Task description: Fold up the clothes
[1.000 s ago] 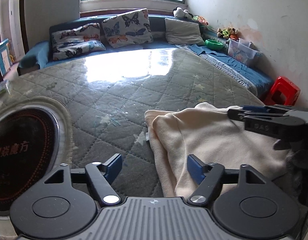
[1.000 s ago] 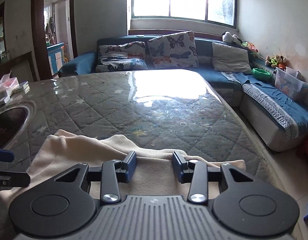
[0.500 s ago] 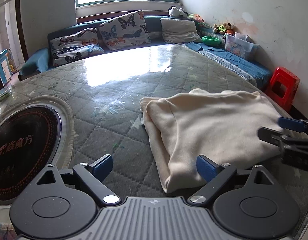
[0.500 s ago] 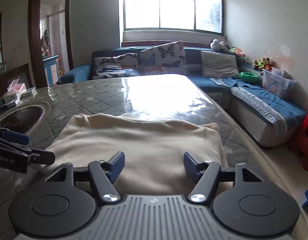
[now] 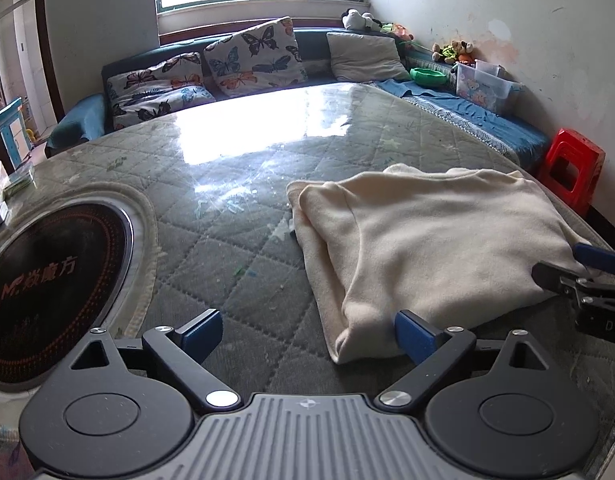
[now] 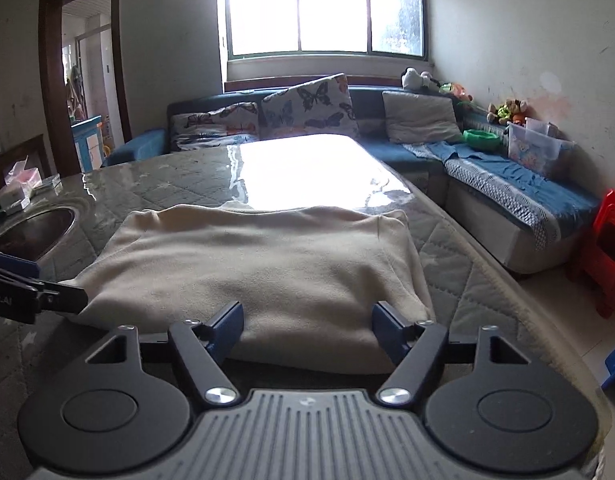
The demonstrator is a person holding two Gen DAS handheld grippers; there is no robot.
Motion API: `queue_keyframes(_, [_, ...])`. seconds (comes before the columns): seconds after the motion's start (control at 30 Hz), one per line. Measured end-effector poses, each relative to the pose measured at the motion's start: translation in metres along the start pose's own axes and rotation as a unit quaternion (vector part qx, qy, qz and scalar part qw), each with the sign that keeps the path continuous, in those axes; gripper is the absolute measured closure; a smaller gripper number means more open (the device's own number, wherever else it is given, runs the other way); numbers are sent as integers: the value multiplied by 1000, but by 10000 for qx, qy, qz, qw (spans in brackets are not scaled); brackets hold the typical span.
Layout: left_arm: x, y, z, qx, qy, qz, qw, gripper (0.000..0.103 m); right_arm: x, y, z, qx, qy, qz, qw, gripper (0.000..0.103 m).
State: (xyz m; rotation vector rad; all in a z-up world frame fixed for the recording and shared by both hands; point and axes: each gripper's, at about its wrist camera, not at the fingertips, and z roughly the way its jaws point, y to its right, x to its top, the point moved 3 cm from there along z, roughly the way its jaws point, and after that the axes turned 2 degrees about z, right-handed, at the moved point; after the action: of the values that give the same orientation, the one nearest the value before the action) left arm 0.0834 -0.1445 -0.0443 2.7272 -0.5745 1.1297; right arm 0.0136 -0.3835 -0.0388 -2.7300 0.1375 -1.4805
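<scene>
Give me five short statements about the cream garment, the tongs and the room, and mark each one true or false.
1. The cream knitted garment lies folded on the grey quilted table cover. True.
2. The left tongs are clamped on the garment. False: they stand open, and their jaws have just been opening; the garment's near corner lies between them, unpressed.
3. The right tongs stand open at the garment's near edge. True; their jaws have just been opening too.
4. A red plastic stool stands on the floor by the wall. True.
5. The round black cooktop is covered by the garment. False: it lies bare, apart from the garment.
</scene>
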Motion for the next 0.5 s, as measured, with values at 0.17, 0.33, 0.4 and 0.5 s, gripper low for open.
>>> queue_keyframes(0.17, [-5,0,-5,-24,1,-45,10000,3,3,-6,-6,89,89,-59,9999,17])
queue_keyframes(0.33, [-11,2,-10,2,4,-23,10000,0,1,-10,-11,22,150,-67,9999,7])
queue_keyframes(0.4, [-14,2,-12,-2,-9,-20,10000,0,-1,-12,-14,-24,181,-26,9998,1])
queue_keyframes(0.5, [-18,1,-14,-31,-24,-30,10000,0,-3,-14,-18,-38,201,-12,9998,0])
